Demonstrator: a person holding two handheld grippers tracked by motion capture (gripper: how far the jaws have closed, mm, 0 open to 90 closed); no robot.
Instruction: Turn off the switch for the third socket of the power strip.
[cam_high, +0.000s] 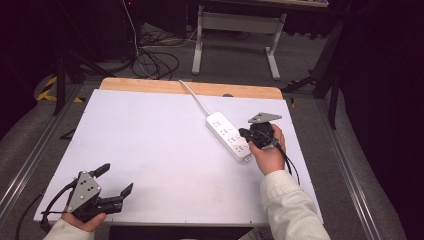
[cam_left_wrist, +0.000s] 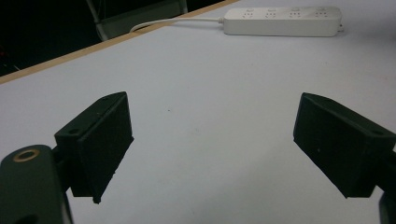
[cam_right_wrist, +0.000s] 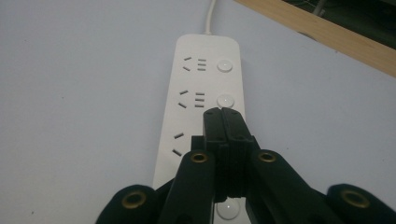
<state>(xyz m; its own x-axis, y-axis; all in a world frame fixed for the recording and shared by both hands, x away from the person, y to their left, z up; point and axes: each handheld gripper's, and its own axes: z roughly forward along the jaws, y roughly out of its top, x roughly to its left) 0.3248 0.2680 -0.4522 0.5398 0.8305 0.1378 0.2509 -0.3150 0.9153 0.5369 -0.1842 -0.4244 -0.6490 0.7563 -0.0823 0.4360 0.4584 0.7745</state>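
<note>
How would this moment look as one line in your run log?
left gripper: open, idle near table edge | right gripper: shut, tip over power strip, by a button | contact: cannot tell

A white power strip lies on the right half of the white table, running diagonally, its white cord leading off over the table's far wooden edge. Its top shows rows of sockets, each with a round white button beside it. On the grey floor beyond the table lie tangled dark cables, near the pale legs of another table.
</note>
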